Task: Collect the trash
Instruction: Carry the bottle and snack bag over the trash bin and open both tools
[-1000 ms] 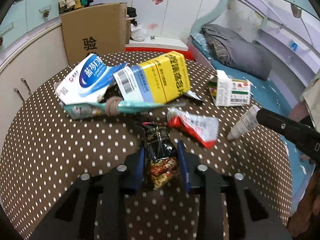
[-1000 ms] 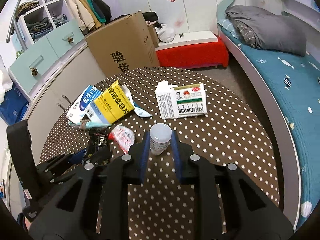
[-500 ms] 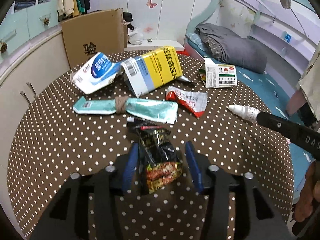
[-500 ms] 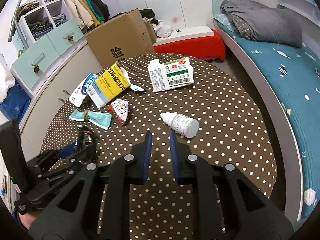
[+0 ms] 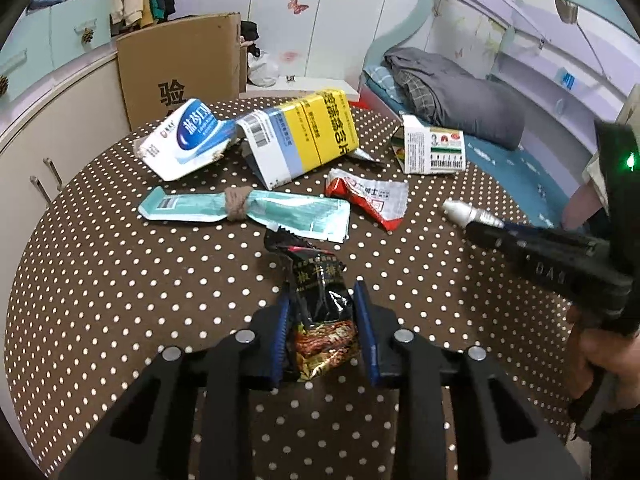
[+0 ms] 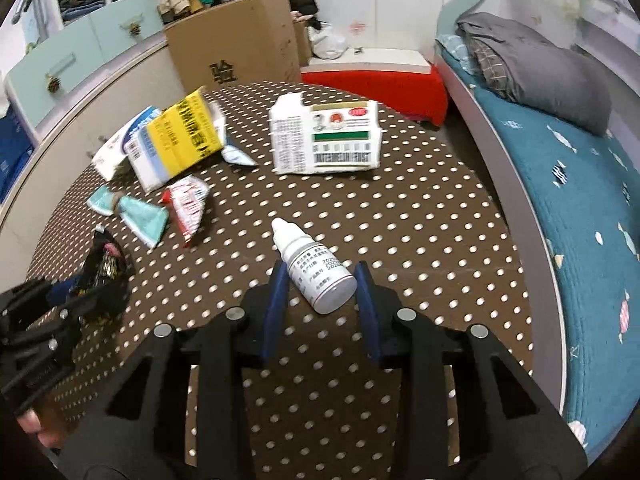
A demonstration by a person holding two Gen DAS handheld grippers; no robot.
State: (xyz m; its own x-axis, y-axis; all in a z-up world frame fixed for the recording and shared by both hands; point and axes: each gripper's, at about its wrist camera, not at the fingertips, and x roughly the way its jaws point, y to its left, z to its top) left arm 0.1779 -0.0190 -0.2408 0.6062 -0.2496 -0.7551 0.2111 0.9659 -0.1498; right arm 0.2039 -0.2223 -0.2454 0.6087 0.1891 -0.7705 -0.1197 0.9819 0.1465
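Bottle (image 6: 314, 268) lies between right tool (image 6: 320, 284) pads, untouched, long axis along fingers, jaws just widening; left tool (image 5: 320, 316) pinches wrapper (image 5: 320, 312).

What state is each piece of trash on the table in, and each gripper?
dark snack wrapper, crumpled, gripped
dropper bottle, capped, lying on its side
yellow box, torn open, flattened
blue-white box, torn, flattened
teal sachet, flat, tied with a band
red-white wrapper, torn, crumpled
left gripper, just closed further, shut on the wrapper
right gripper, just opened further, open around the bottle
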